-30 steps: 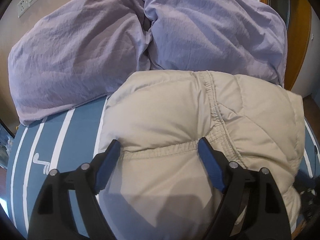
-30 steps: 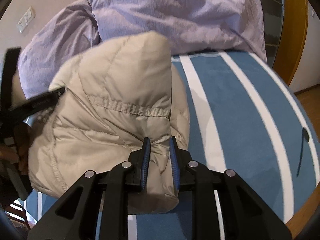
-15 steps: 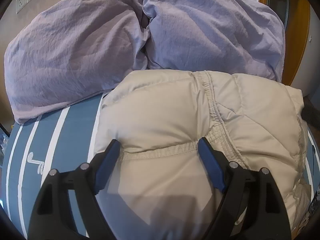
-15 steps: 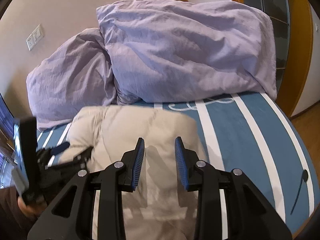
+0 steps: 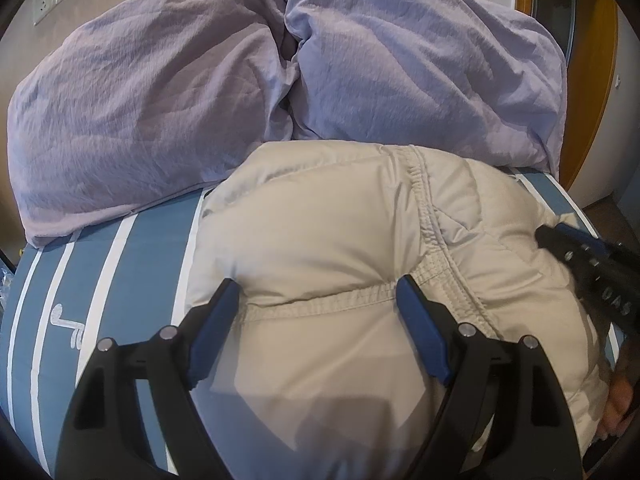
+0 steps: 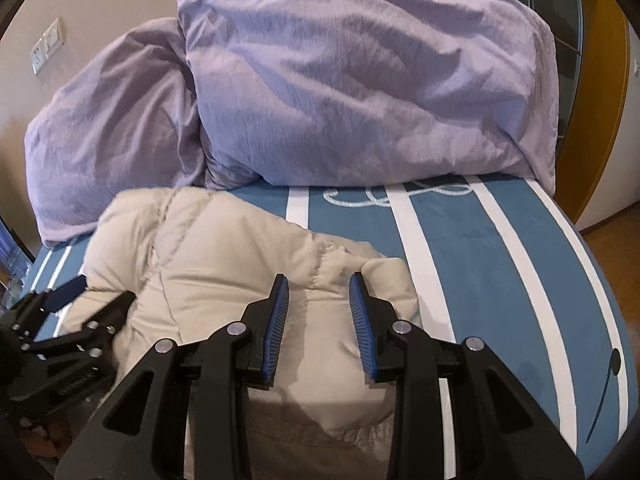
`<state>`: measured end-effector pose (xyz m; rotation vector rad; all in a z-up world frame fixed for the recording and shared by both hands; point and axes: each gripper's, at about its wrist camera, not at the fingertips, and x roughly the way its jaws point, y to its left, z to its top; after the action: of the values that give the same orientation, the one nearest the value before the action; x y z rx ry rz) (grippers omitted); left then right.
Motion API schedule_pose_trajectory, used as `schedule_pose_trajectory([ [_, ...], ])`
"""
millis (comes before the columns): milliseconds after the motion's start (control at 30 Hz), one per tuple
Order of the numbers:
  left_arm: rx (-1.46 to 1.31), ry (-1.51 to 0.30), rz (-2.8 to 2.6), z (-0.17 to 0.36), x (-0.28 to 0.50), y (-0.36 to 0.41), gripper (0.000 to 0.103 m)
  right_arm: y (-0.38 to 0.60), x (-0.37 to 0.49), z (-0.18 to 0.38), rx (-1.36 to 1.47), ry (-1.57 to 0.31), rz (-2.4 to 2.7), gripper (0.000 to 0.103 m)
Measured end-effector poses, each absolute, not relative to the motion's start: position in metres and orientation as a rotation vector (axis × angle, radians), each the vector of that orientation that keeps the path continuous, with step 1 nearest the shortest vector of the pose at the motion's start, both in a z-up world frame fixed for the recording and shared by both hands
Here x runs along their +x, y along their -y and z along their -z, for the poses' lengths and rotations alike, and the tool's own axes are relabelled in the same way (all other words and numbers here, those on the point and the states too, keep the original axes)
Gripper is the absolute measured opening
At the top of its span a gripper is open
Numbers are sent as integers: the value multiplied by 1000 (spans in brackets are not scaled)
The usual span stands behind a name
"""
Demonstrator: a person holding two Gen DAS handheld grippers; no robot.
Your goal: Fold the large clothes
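Right claw (image 6: 318, 306) is hanging partly open just over the near right edge of the beige puffer jacket (image 6: 224, 276). Its jaws have just been opening, nothing is pinched between them, and the fabric is lying below the pads. Left claw (image 5: 318, 312) is standing wide, pressing down on the jacket's left half across a stitched seam, with padding bulging up between the fingers and no grip on it.

The jacket is sitting as a thick folded bundle on the blue-and-white striped bed (image 6: 500, 248), just in front of the two lilac pillows (image 5: 280, 60). A person's hand (image 5: 618, 408) is showing at the jacket's right edge, behind the right claw.

Step in hand, as I read it: a fold has been laid over and the right claw is letting go while the left is pinning the bundle. The next move likely calls for pressing or smoothing the puffy top so it is not springing back open.

Writing: pale letters on the right claw's body in the left view, too blurred to read. White rope and golf-club motifs are on the bed near the jacket, no words.
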<state>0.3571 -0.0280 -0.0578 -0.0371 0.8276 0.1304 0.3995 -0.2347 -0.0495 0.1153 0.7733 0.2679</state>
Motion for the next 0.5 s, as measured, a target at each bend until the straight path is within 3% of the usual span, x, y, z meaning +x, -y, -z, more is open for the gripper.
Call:
schedule_pose_trajectory([
  [500, -24, -815, -141, 58, 356, 32, 80, 232, 403, 72, 117, -789, -275, 33],
])
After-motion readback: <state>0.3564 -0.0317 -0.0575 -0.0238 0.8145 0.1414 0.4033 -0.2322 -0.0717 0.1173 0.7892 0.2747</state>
